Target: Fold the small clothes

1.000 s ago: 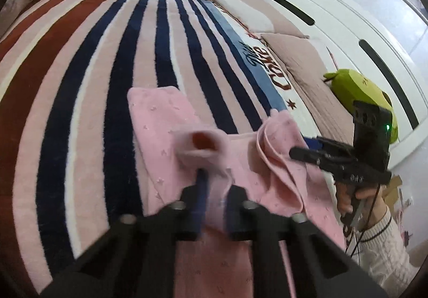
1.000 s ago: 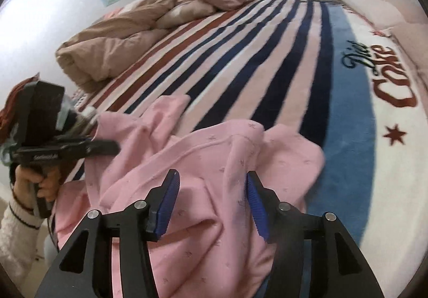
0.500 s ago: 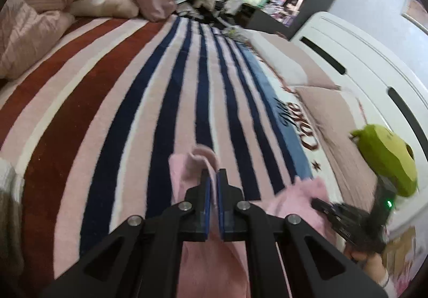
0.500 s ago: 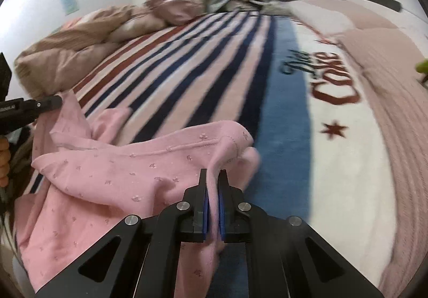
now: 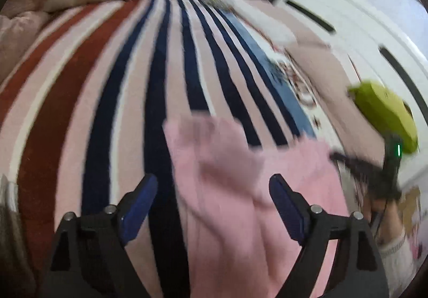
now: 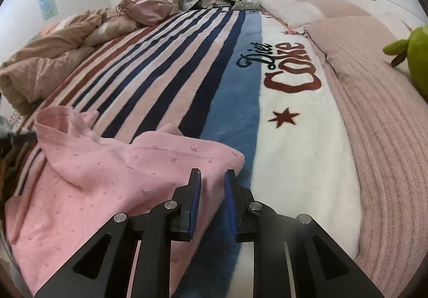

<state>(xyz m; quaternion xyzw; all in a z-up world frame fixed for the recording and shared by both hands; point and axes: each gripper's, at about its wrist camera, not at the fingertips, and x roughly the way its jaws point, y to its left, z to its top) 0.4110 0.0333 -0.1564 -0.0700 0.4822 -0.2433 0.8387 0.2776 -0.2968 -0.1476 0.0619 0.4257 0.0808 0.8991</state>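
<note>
A small pink garment (image 5: 240, 185) with tiny dots lies rumpled on the striped blanket (image 5: 128, 89). In the left wrist view my left gripper (image 5: 212, 191) is wide open above it, holding nothing; the frame is blurred. In the right wrist view the garment (image 6: 112, 177) lies at lower left, its near corner by my right gripper (image 6: 212, 177), whose jaws stand slightly apart with no cloth held. The right gripper also shows in the left wrist view (image 5: 355, 164) at the right, blurred.
The blanket (image 6: 165, 62) has a blue band and a white part with "Diet Coke" lettering (image 6: 283, 68). Beige duvet (image 6: 45, 57) at left, pink knitted pillows (image 6: 388, 124) and a green plush (image 6: 417, 57) at right, clutter at the far end.
Both grippers were shut on the pink garment half a second ago; both have let go. The left opened wide and pulled back; the right opened slightly. The garment now lies on the blanket.
</note>
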